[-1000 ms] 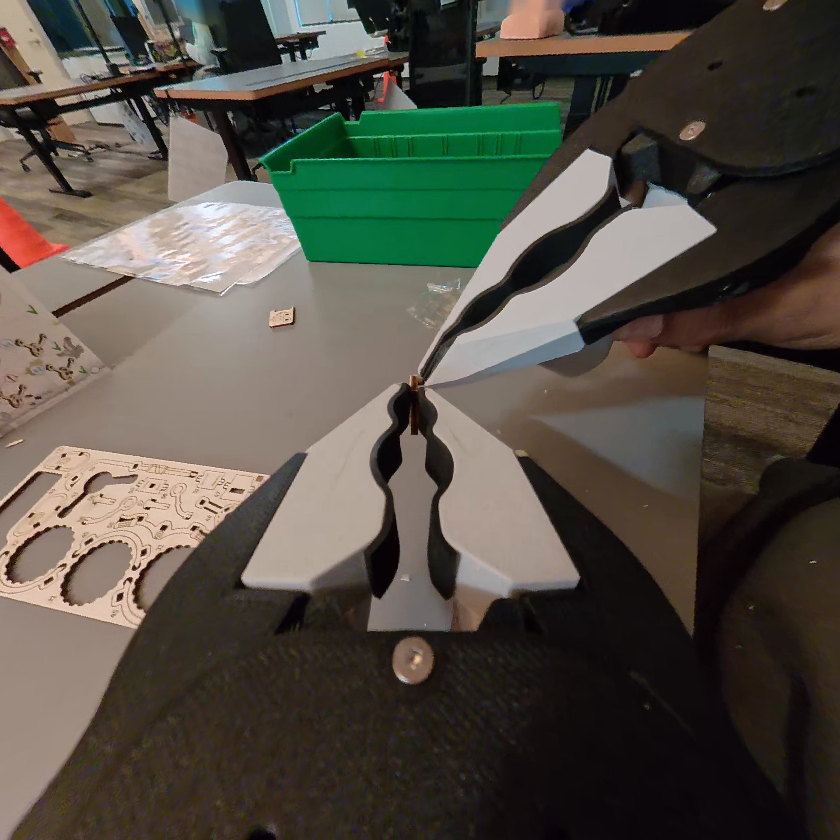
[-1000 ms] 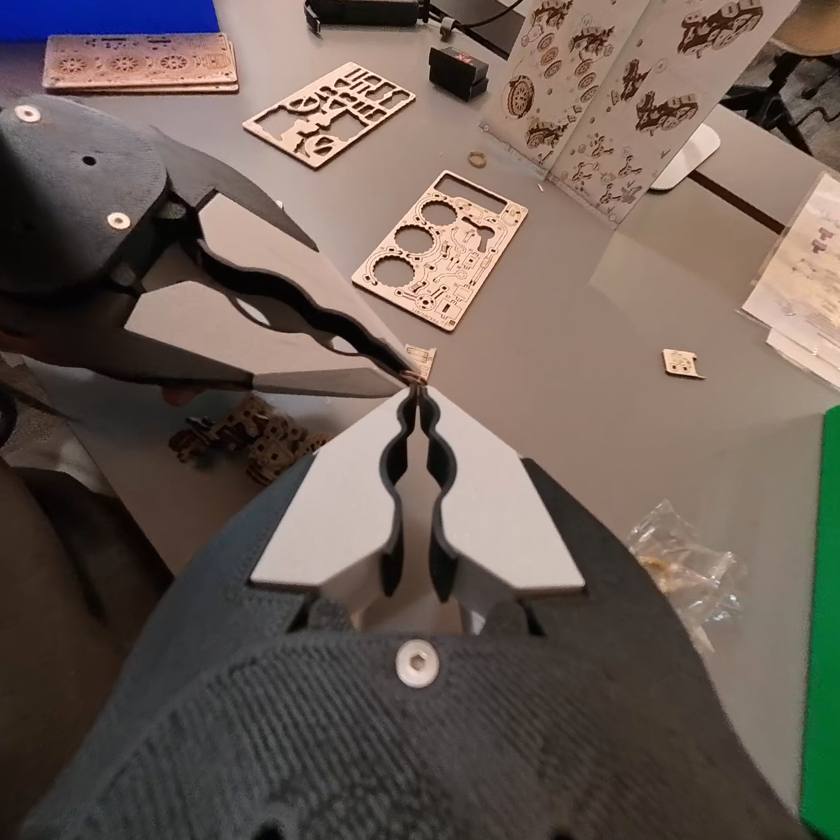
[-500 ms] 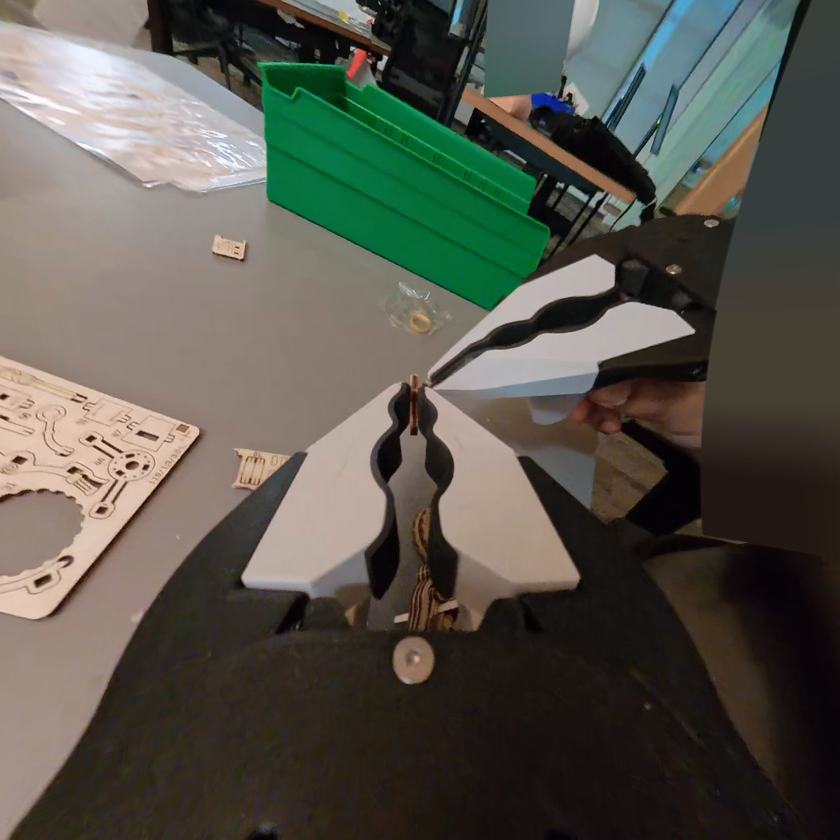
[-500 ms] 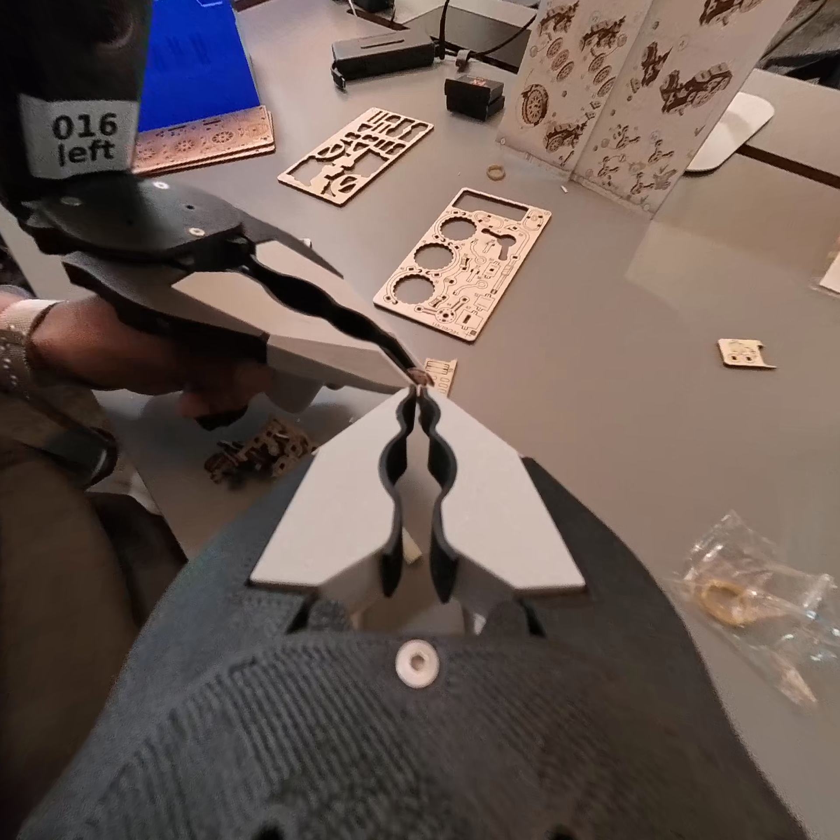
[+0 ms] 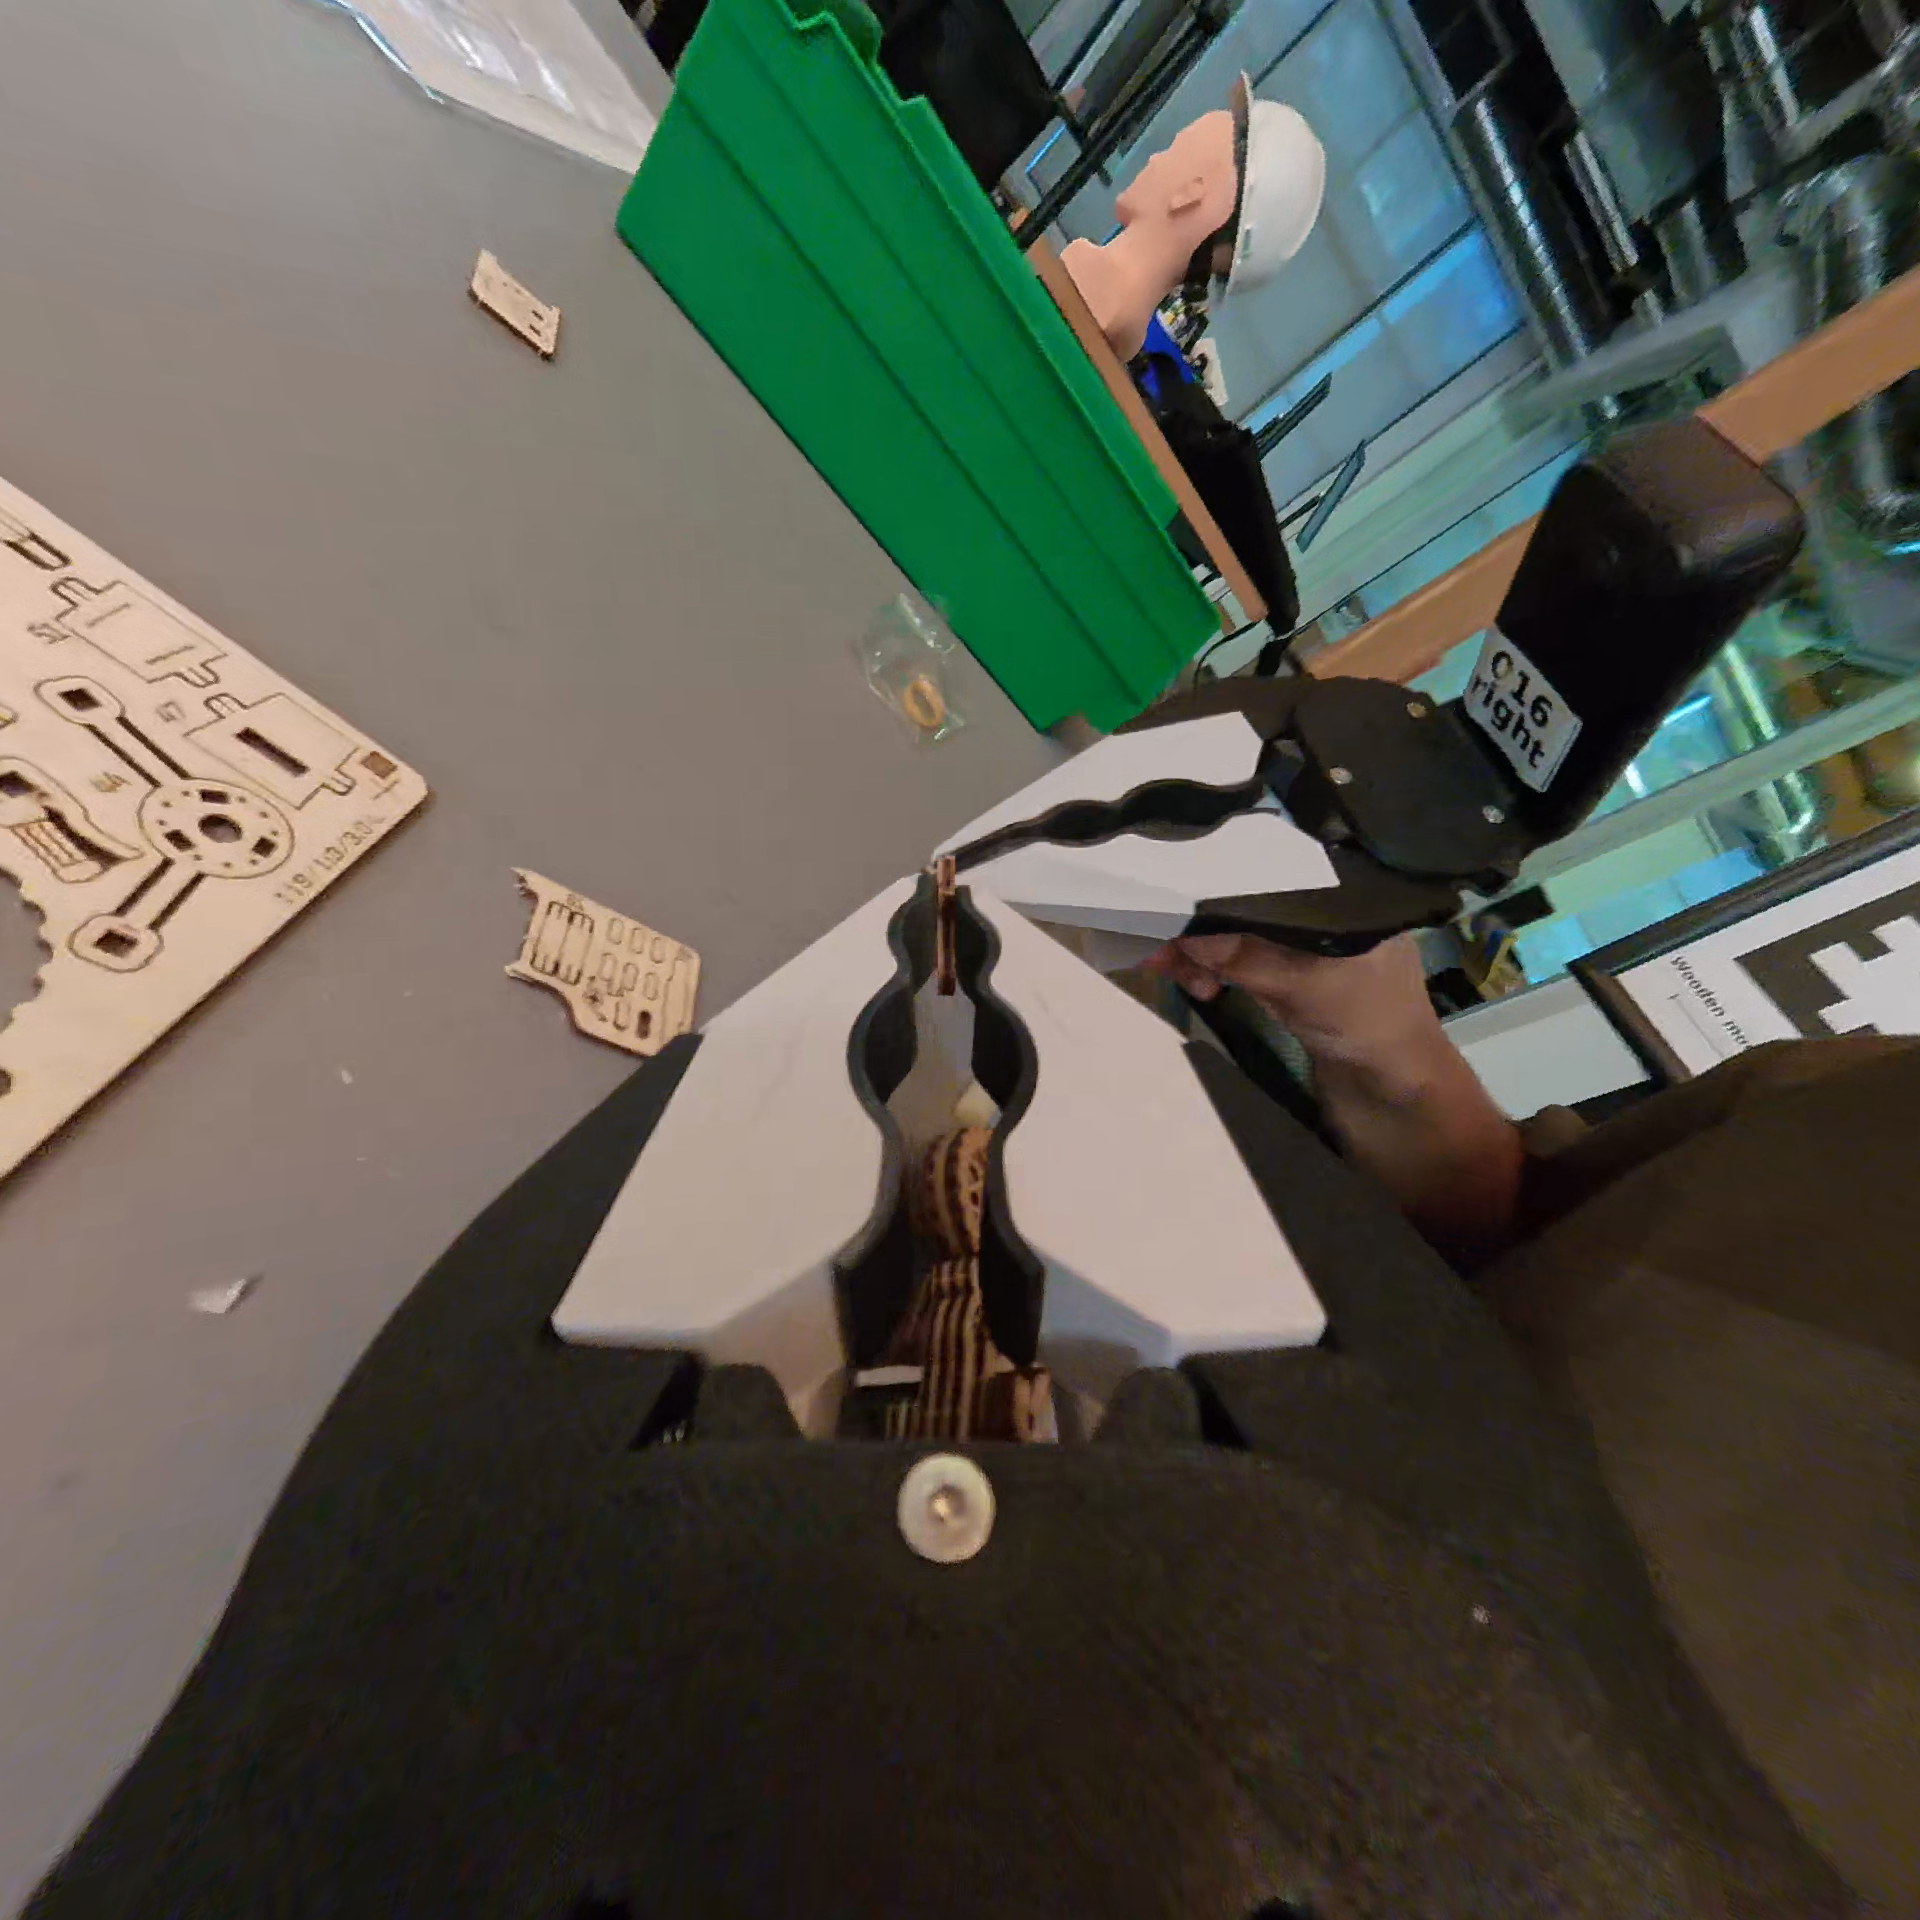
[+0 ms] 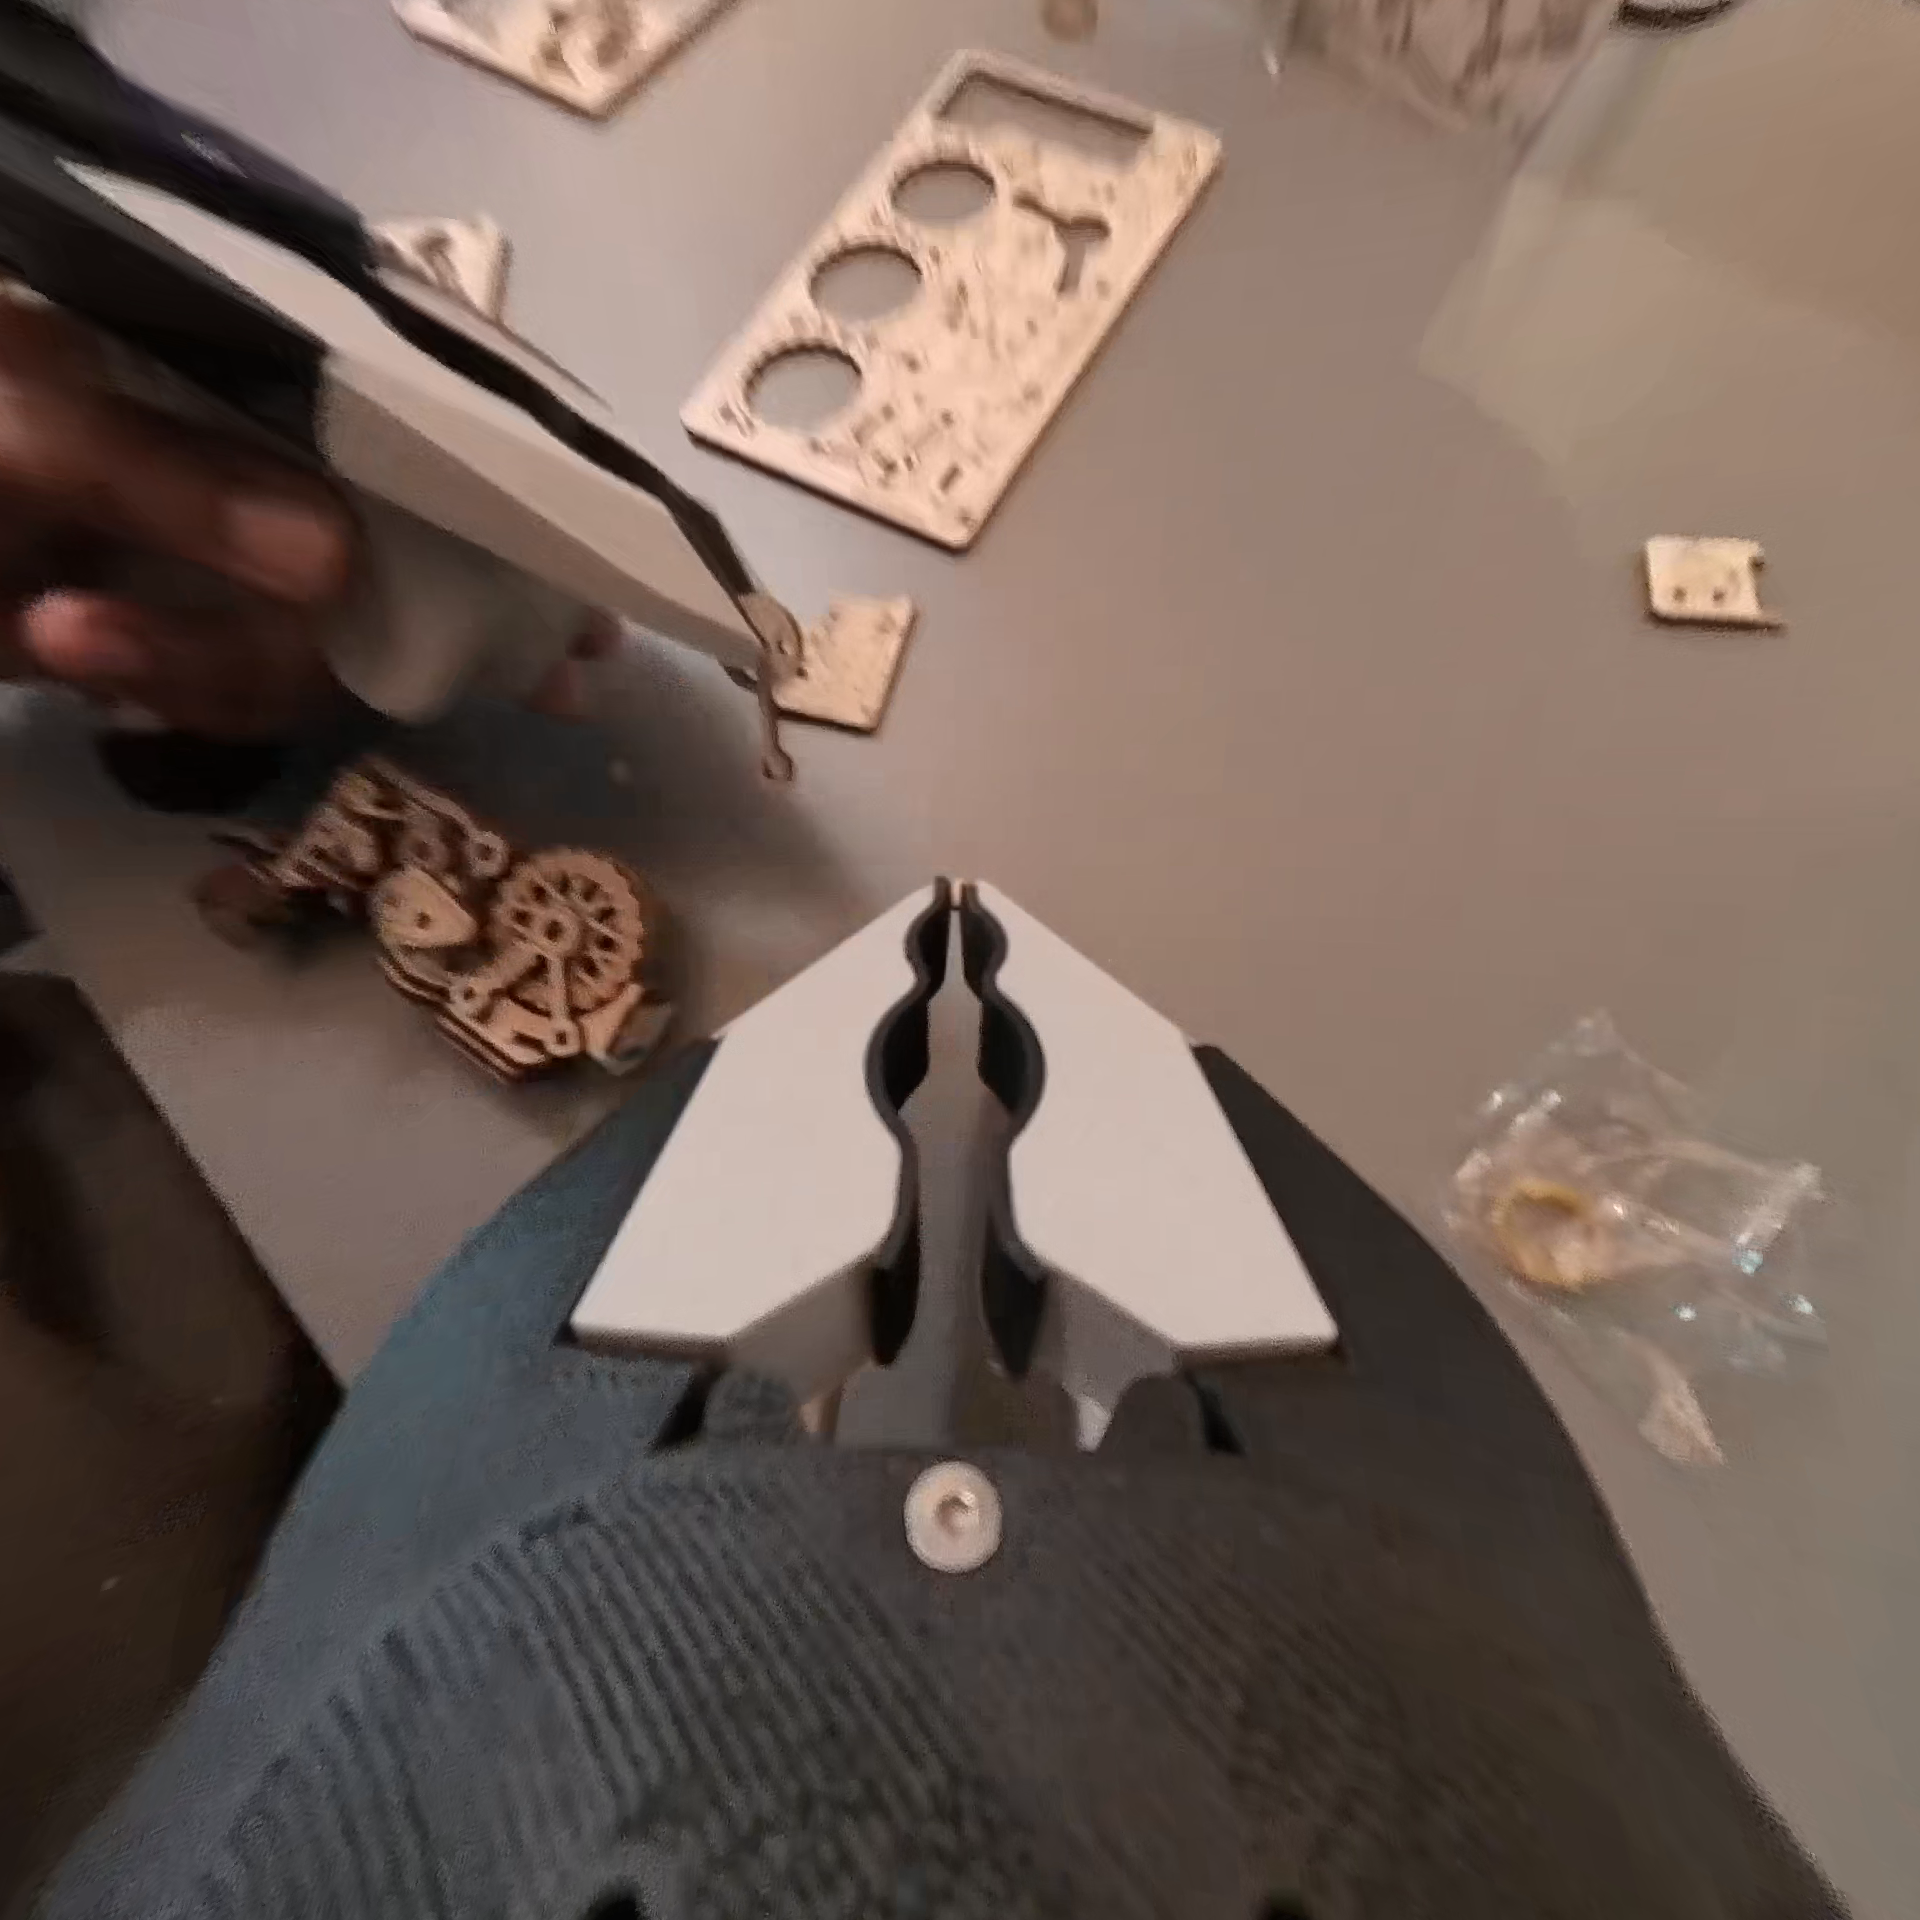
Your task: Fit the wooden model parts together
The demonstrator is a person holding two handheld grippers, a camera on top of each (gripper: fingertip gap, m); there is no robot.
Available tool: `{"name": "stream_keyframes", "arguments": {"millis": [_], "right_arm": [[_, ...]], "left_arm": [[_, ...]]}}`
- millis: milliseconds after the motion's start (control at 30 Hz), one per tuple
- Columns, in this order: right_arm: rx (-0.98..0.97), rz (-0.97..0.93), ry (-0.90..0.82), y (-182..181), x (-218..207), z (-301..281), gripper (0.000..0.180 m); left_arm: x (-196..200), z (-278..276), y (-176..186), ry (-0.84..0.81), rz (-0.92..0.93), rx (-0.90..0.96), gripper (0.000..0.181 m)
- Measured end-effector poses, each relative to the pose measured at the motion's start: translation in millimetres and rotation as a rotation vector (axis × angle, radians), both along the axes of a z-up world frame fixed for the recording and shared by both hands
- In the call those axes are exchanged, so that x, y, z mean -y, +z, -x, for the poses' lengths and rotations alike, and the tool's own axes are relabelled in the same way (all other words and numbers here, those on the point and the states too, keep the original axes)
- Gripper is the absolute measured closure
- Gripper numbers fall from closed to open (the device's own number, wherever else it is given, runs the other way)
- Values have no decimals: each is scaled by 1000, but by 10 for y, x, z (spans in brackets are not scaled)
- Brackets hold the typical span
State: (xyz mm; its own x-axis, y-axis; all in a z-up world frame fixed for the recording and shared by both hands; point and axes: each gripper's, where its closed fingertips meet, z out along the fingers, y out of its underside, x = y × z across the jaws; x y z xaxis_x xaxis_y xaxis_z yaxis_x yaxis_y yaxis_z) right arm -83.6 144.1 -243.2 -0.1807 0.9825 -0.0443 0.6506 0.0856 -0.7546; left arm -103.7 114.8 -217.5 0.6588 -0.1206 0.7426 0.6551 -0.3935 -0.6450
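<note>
My left gripper (image 5: 943,894) is shut on a small thin wooden part (image 5: 945,935) that stands edge-on between its tips. In the right wrist view that part (image 6: 771,691) hangs down from the left gripper (image 6: 753,613), which is held by a hand at the upper left. My right gripper (image 6: 956,888) is shut with nothing seen in it, a short way from the part. It also shows in the left wrist view (image 5: 961,857), just behind my left tips. The part-built wooden model (image 6: 488,935) lies on the grey table (image 6: 1351,779) below, partly hidden between my left fingers (image 5: 951,1257).
A wooden sheet with round cut-outs (image 6: 956,301) lies beyond, with a small offcut (image 6: 847,660) near it and another small piece (image 6: 1709,582) farther right. A clear bag of small parts (image 6: 1621,1226) lies to the right. A green bin (image 5: 914,343) stands at the table's far side. The grippers' ends are close to 5 centimetres from one another. My left gripper's tips are some 6 centimetres from the small offcut (image 6: 847,660). Seen from the left wrist view (image 5: 630,957) as well.
My right gripper has drawn back from the left tips, where both met before. The wooden part stays in my left gripper, which has tilted. The right view is now blurred by motion.
</note>
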Motion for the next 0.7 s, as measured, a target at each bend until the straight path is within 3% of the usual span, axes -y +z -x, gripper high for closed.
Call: {"name": "stream_keyframes", "arguments": {"millis": [433, 633, 700], "right_arm": [[97, 48, -11, -318, -105, -35, 178], [-19, 73, -13, -77, -156, -8, 161], [-91, 95, -33, 97, -209, -18, 141]], "left_arm": [[-3, -7, -64, -40, 10, 2, 181], [1, -17, -62, -48, 8, 8, 181], [1, -17, -59, -49, 7, 8, 181]]}}
